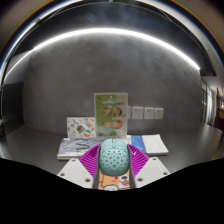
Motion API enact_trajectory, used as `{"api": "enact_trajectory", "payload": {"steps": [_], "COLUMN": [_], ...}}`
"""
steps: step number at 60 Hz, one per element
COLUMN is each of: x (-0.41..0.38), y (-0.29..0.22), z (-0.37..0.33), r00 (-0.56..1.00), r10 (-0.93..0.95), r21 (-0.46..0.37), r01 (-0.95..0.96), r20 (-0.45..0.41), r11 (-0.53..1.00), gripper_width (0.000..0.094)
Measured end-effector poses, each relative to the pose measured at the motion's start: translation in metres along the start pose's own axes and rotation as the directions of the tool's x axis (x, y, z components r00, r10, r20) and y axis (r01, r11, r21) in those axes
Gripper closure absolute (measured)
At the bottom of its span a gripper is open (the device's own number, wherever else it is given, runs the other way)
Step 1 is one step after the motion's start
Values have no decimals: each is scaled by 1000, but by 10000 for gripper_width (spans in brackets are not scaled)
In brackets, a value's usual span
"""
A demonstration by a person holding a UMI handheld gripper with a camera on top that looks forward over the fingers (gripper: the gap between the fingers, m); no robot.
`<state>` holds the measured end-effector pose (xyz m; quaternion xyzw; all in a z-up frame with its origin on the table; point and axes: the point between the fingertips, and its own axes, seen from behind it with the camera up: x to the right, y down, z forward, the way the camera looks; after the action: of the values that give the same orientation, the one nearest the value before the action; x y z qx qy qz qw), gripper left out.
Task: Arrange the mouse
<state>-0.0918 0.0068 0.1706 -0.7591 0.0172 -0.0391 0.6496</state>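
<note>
Gripper low over a grey table. A pale green speckled mouse sits between its two fingers, purple pads hugging both sides; looks clamped on it. Just beyond the mouse: flat booklets lying on the table, a picture card standing upright behind them, a smaller card beside it. No containers to be seen.
</note>
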Motion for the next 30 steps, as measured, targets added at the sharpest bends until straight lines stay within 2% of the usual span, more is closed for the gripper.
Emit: {"api": "enact_trajectory", "payload": {"steps": [11,22,30], "x": [34,39,45], "y": [78,124,147], "z": [57,89,98], "r00": [1000,998,998], "r10": [-5,9,-4], "r21": [-198,-319,-381], "r01": [8,12,27], "r20": [17,64,63], "r11": [980,948,924], "gripper_width": [528,528,526]}}
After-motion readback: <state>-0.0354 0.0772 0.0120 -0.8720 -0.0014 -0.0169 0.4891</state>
